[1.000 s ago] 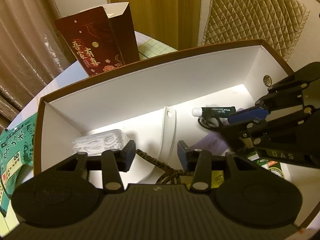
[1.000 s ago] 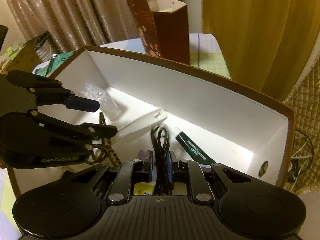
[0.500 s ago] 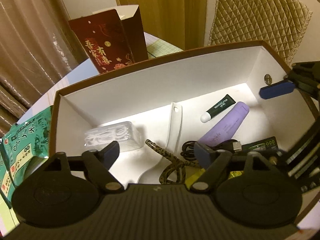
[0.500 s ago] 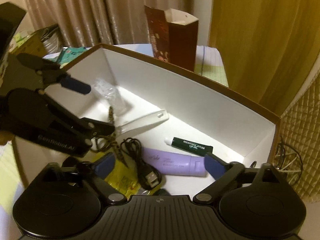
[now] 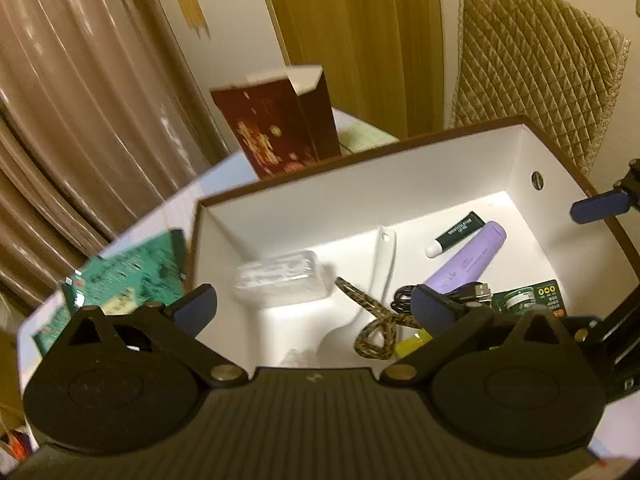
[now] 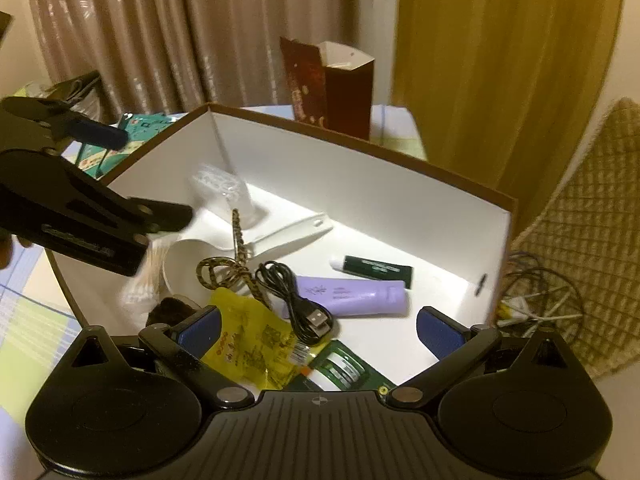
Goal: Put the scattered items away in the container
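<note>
The white box with a brown rim (image 5: 360, 196) (image 6: 360, 184) holds a leopard-patterned strap (image 5: 374, 316) (image 6: 236, 256), a black USB cable (image 6: 296, 300), a purple tube (image 5: 468, 260) (image 6: 352, 294), a dark green lip tube (image 5: 456, 234), a white scoop (image 5: 384, 256), a clear case (image 5: 280, 280) and a yellow packet (image 6: 248, 340). My left gripper (image 5: 314, 308) hovers above the box's near left part. Its jaws are opening and hold nothing. My right gripper (image 6: 319, 328) stands open and empty over the cable and yellow packet.
A dark red paper bag (image 5: 280, 120) (image 6: 332, 88) stands behind the box. Green packets (image 5: 128, 280) (image 6: 120, 144) lie on the table left of it. A quilted chair back (image 5: 532, 80) is at the right, with loose wires (image 6: 536, 300) beyond the box's right end.
Both grippers opened wide and drew back and up from the box. The right one let go of the black cable, which now lies inside. The strap lies free below the left jaws.
</note>
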A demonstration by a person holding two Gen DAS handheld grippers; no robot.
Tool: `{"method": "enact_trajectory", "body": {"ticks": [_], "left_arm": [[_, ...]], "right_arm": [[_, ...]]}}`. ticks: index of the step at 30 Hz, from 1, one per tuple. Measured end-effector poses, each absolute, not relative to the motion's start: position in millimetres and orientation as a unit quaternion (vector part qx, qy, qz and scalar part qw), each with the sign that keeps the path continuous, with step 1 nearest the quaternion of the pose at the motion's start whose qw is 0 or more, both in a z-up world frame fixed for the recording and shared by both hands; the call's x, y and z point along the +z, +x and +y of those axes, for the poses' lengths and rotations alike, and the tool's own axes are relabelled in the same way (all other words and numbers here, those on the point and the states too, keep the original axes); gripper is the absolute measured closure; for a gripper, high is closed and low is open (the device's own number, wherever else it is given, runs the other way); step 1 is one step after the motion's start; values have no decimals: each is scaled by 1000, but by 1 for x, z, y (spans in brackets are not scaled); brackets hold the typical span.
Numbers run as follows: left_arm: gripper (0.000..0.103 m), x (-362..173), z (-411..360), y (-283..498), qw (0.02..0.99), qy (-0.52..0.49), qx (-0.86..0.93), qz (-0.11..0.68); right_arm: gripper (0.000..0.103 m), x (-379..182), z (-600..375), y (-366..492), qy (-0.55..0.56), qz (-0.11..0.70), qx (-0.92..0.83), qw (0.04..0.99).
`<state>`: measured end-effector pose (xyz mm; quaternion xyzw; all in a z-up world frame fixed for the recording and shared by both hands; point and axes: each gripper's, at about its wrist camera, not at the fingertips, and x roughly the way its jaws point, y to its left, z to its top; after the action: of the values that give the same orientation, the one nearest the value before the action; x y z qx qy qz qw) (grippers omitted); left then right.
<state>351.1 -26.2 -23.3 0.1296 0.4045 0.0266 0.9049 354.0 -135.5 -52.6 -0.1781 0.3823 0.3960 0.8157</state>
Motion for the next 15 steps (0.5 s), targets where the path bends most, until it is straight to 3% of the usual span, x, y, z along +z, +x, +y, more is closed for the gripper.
{"method": "enact_trajectory", "body": {"ticks": [15], "left_arm": [[1, 21, -20, 259, 920, 39, 64, 384]], "right_arm": [[2, -15, -175, 305, -135, 348, 368, 852]]}}
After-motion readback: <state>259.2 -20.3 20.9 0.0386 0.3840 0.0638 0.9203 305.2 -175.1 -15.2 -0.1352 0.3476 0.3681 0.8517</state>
